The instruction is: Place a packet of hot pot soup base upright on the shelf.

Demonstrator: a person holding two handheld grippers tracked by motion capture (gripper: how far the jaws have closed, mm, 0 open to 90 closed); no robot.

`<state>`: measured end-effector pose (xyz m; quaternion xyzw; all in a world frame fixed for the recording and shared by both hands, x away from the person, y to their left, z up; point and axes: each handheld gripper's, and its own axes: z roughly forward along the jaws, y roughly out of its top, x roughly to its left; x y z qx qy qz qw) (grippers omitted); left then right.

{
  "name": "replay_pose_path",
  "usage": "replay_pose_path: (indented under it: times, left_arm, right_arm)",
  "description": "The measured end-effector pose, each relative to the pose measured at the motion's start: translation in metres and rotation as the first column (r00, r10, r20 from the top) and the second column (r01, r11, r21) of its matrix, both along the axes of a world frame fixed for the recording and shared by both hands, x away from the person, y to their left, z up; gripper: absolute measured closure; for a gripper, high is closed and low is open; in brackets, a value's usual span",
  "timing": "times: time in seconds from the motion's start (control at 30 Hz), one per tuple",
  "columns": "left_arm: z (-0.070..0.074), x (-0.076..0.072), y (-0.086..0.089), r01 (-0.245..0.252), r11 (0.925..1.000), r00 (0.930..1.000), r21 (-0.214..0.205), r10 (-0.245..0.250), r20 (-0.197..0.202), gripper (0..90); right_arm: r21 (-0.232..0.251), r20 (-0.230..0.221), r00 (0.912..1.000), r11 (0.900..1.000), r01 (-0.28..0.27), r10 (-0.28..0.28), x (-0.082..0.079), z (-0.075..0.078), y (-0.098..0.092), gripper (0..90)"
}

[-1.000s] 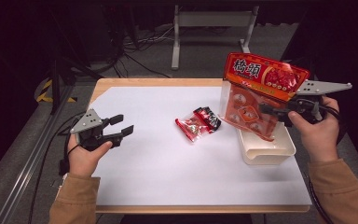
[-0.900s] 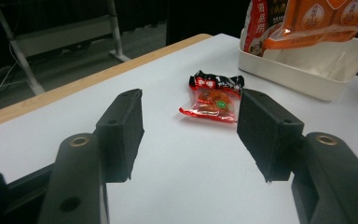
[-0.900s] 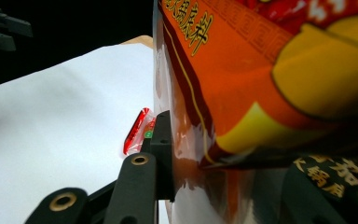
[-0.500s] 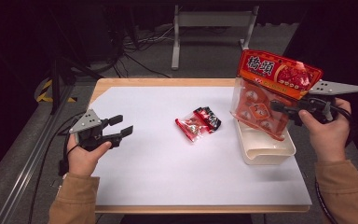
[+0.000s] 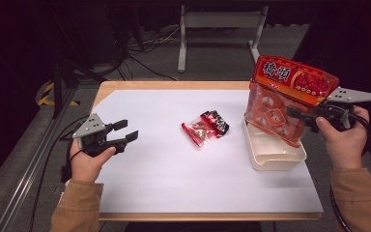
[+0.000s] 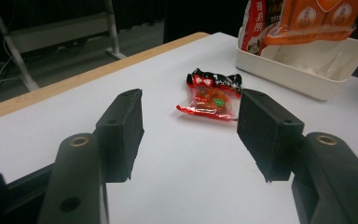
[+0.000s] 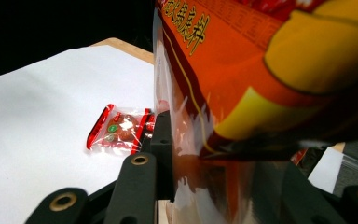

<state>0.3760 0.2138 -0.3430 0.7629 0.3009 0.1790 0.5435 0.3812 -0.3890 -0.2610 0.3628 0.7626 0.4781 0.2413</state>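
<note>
Lifted higher and farther toward the right edge than a second ago, the large orange snack bag (image 5: 285,99) now hangs tilted above the white tray (image 5: 275,155) at the right of the high view, pinched near its lower edge by the right gripper (image 5: 294,115), whose hand (image 5: 344,140) sits at the frame's right margin. At centre frame two small red candy packets (image 5: 205,128) lie together on the white sheet (image 5: 164,169) that covers the wooden table (image 5: 174,85), well apart from both tools. At left, the left gripper (image 5: 125,131) has not moved; its jaws stand spread with nothing between them, held in the left hand (image 5: 89,159). From the left gripper view, the two black jaws rise wide apart at the bottom, the candy packets (image 6: 210,95) lie on the sheet beyond the gap, and the tray (image 6: 307,63) sits at upper right with the bag (image 6: 307,18) hanging over it. From the right gripper view, the bag (image 7: 261,84) covers the right half, its clear film clamped between the jaws, and the packets (image 7: 121,128) lie at left centre on the sheet.
</note>
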Motion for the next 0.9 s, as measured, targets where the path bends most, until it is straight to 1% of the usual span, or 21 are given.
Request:
replay_pose_path:
  times: [0.07, 0.2, 0.23, 0.27, 0.33, 0.4, 0.5, 0.53, 0.57, 0.63, 0.67, 0.73, 0.9]
  left_arm:
    - [0.0, 0.0, 0.0, 0.001, 1.0, 1.0, 0.0, -0.001, -0.001, 41.4]
    - [0.0, 0.0, 0.0, 0.001, 1.0, 1.0, -0.001, -0.001, -0.001, 41.4]
    - [-0.001, -0.001, 0.0, 0.0, 1.0, 1.0, -0.005, 0.0, -0.01, 41.4]
    - [-0.001, -0.001, 0.0, 0.0, 1.0, 1.0, -0.005, 0.0, -0.01, 41.4]
    - [-0.001, 0.0, -0.001, 0.0, 1.0, 1.0, 0.002, 0.0, -0.005, 41.5]
    - [-0.001, 0.0, -0.001, 0.0, 1.0, 1.0, 0.002, 0.0, -0.003, 41.4]
    - [-0.001, 0.0, -0.001, 0.0, 1.0, 1.0, 0.001, 0.0, -0.006, 41.4]
    - [-0.002, 0.0, -0.001, 0.0, 1.0, 1.0, 0.002, 0.0, -0.007, 41.4]
    - [-0.002, 0.0, -0.001, 0.0, 1.0, 1.0, 0.001, 0.0, -0.008, 41.4]
    - [-0.002, 0.0, -0.001, 0.0, 1.0, 1.0, 0.003, 0.0, -0.008, 41.4]
    - [-0.002, 0.0, -0.002, 0.0, 1.0, 0.9999, -0.001, 0.0, -0.015, 41.4]
    - [-0.002, 0.0, -0.001, 0.001, 1.0, 0.9999, 0.003, -0.001, -0.011, 41.4]
    - [-0.003, 0.0, -0.002, 0.0, 1.0, 0.9998, -0.003, 0.0, -0.018, 41.3]
  right_arm:
    - [0.005, 0.0, 1.0, 1.0, 0.0, 0.0, 0.001, -0.003, -0.002, 70.3]
    - [-0.008, 0.001, 1.0, 0.9999, 0.007, -0.007, 0.001, -0.009, -0.005, 70.3]
    - [-0.005, 0.0, 1.0, 1.0, 0.007, -0.007, 0.001, -0.01, -0.006, 70.3]
    - [-0.005, 0.0, 1.0, 1.0, 0.007, -0.007, 0.001, -0.01, -0.006, 70.3]
    - [-0.005, 0.001, 1.0, 1.0, 0.008, -0.008, 0.002, -0.017, -0.009, 70.2]
    - [-0.005, -0.001, 1.0, 1.0, 0.008, -0.008, 0.002, -0.018, -0.009, 70.3]
    - [-0.005, -0.006, 0.9999, 0.9999, 0.013, -0.013, 0.005, -0.026, -0.012, 70.2]
    - [0.0, -0.008, 0.9999, 0.9999, 0.012, -0.012, 0.005, -0.028, -0.013, 70.2]
    - [0.002, -0.003, 1.0, 1.0, 0.003, -0.003, 0.007, -0.033, -0.014, 70.3]
    - [0.003, 0.0, 1.0, 1.0, 0.001, -0.001, 0.007, -0.035, -0.014, 70.3]
    - [0.004, -0.007, 1.0, 1.0, 0.003, -0.002, 0.008, -0.038, -0.015, 70.2]
    - [0.004, -0.013, 0.9999, 1.0, 0.005, -0.005, 0.01, -0.043, -0.015, 70.2]
    - [0.022, -0.017, 0.9998, 0.9997, 0.008, -0.007, 0.01, -0.048, -0.019, 70.2]
